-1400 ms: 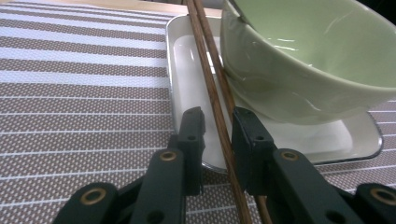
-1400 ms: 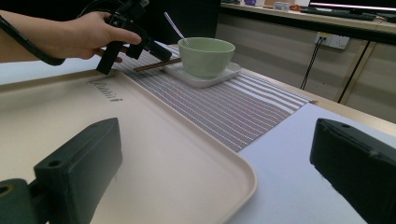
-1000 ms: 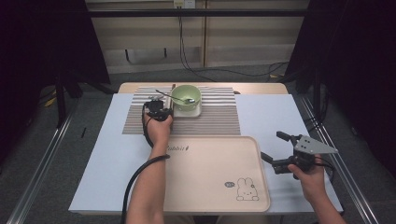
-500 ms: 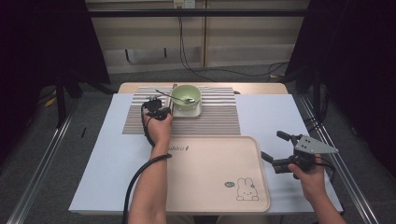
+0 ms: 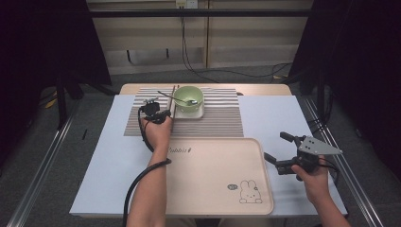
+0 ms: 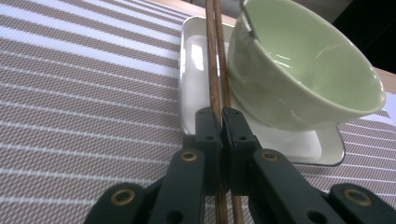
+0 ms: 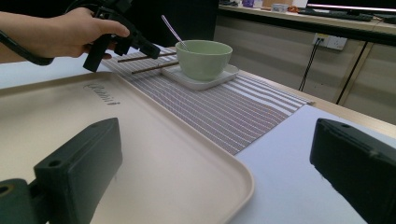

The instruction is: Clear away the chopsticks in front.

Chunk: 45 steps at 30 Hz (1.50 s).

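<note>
A pair of brown chopsticks (image 5: 173,97) lies on the striped placemat (image 5: 217,120), just left of a green bowl (image 5: 189,98). The bowl stands on a white square saucer (image 5: 200,113) and has a metal spoon (image 5: 176,98) in it. My left gripper (image 5: 164,114) is at the near end of the chopsticks. In the left gripper view its jaws (image 6: 220,116) are shut on the chopsticks (image 6: 212,56), with the bowl (image 6: 299,70) close on the right. My right gripper (image 5: 275,145) stands open at the right edge of the beige tray (image 5: 213,189); nothing is between its fingers (image 7: 84,163).
The tray with a rabbit print lies at the front middle of the white table cover (image 5: 108,161). The wooden table edge (image 5: 265,89) shows beyond the placemat. A black cable (image 5: 137,184) trails from the left gripper along the forearm. Metal rails (image 5: 38,170) run on both sides.
</note>
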Each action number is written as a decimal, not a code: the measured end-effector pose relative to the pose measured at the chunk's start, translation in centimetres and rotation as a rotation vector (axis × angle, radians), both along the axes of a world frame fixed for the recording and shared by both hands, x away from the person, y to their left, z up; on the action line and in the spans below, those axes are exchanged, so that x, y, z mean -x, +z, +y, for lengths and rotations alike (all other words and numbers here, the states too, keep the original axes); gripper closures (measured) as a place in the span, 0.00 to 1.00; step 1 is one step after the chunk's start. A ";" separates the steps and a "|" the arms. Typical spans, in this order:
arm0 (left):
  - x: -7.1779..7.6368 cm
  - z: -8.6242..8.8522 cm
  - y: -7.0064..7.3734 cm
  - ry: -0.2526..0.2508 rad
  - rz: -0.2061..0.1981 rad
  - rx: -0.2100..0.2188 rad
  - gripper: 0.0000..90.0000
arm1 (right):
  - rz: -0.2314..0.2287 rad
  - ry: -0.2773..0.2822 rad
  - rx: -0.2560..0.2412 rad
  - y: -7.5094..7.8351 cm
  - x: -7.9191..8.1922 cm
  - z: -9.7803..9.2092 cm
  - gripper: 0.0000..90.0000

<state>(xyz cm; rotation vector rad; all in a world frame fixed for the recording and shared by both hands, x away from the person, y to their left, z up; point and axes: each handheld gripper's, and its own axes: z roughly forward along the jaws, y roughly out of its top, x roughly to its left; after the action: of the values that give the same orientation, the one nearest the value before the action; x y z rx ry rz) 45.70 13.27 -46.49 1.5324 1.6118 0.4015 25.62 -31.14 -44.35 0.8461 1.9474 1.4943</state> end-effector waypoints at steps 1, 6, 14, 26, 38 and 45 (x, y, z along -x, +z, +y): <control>0.1 0.2 0.0 0.006 0.000 0.005 0.96 | -0.001 0.000 0.002 0.0 0.0 0.0 0.02; 0.7 0.8 0.2 -0.003 0.012 0.023 0.96 | -0.001 0.000 -0.009 0.0 -0.2 0.1 0.02; 1.6 1.6 0.5 -0.001 0.019 0.041 0.96 | 0.003 0.007 -0.013 0.0 -0.3 0.0 0.02; 4.2 2.8 1.9 -0.013 0.009 0.077 0.96 | 0.000 -0.009 -0.012 0.0 -0.2 0.2 0.02; 7.2 3.9 2.7 -0.025 0.005 0.113 0.96 | -0.001 -0.010 -0.015 0.0 -0.2 0.2 0.02; 8.7 4.2 2.9 -0.052 0.001 0.118 0.96 | 0.005 0.009 -0.007 0.0 -0.2 0.2 0.02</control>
<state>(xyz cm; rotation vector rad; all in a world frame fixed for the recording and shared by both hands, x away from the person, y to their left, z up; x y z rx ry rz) 37.02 17.44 -43.64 1.4818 1.5654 0.2722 25.82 -30.96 -44.36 0.8463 1.9529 1.5060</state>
